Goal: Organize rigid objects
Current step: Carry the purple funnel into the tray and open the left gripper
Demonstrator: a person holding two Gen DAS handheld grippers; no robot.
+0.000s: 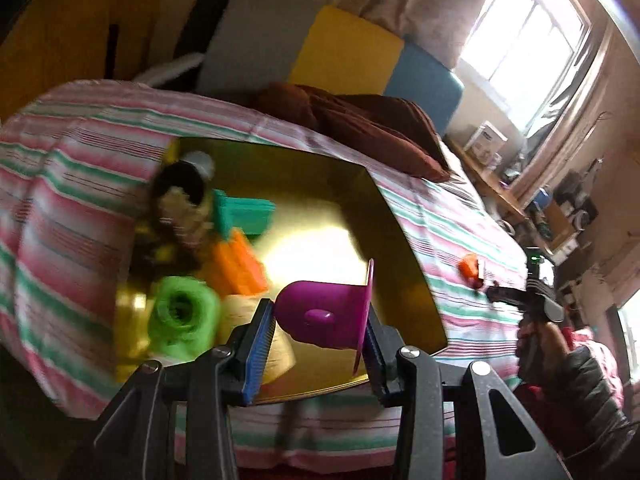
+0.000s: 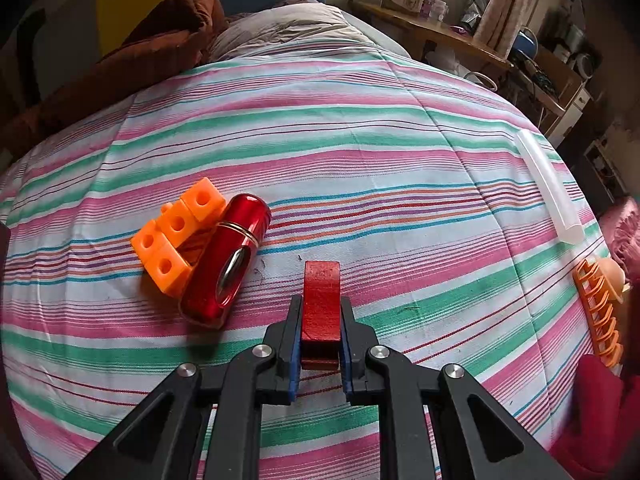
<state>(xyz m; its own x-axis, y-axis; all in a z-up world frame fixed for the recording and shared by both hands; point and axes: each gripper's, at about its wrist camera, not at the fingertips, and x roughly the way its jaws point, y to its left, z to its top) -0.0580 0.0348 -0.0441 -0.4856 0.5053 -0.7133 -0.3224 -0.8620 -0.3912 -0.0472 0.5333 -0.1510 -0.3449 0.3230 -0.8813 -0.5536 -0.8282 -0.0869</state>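
Purple cup (image 1: 324,312) is clamped sideways between the fingers of the left gripper (image 1: 320,344), flared rim toward the right finger, held over the near edge of the gold tray (image 1: 384,208). Tray is laid on the striped bedspread (image 1: 80,184). Along the tray's left edge a pile is seen: green spool (image 1: 182,316), orange block piece (image 1: 236,268), teal piece (image 1: 244,212), a dark jar-like item too blurred to name. Centre and right side of the tray are bare. Right gripper (image 1: 500,294) is seen far right, near the bedspread's right edge; an orange item sits just beside it. Judged step: cup is to be placed in the tray. It should be carried past the near rim to the bare centre, lowered until supported, then released, so it is not dropped on the pile or rolled off.

Red block (image 2: 321,304) is gripped between the fingers of the right gripper (image 2: 320,340), jaws closed on its sides, low over the bedspread near its near edge. Left of it, a red capsule-shaped case (image 2: 224,264) lies touching orange linked cubes (image 2: 176,232). A translucent stick (image 2: 548,188) and an orange rack (image 2: 600,308) lie at the right edge. Block is judged not yet delivered; lifting it clear before it is swung trayward is advised, to avoid snagging cloth.
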